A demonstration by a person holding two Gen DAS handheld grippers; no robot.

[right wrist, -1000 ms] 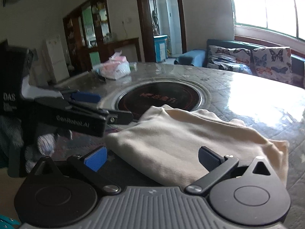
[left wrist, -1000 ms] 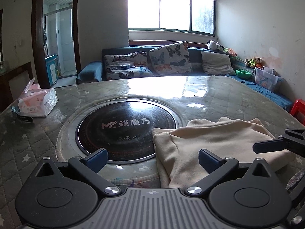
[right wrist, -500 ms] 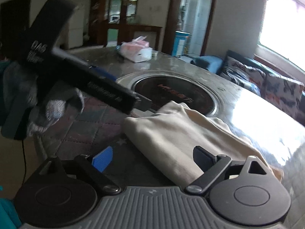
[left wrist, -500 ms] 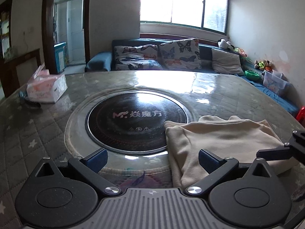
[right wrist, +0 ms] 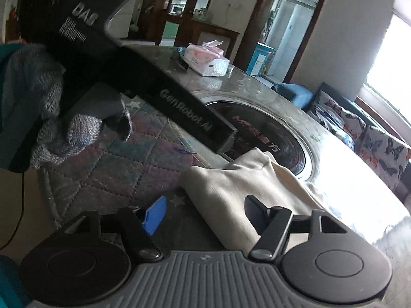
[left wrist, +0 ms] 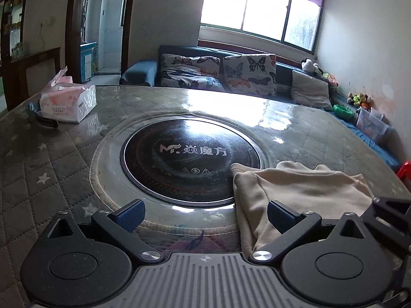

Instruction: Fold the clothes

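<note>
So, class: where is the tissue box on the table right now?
In the left wrist view the tissue box sits at the table's far left, beyond the black round hob, beside a dark strap-like thing.

Soft matt cream cloth garment (left wrist: 298, 187) lies on a glossy film-covered quilted tabletop (left wrist: 51, 169); the cooktop disc (left wrist: 190, 161) shines glassy black.

Daylight from one side, pretty harsh contrast

The window (left wrist: 259, 16) is blown out white in the left wrist view and throws a big glare patch across the shiny counter (left wrist: 231, 107) — in the right wrist view that glare washes out the counter's right side. The room corners stay dim. Both views bend hard at the edges, with dark vignetted corners, and the gloved hand (right wrist: 51, 107) up close looks soft and smeared.
</note>
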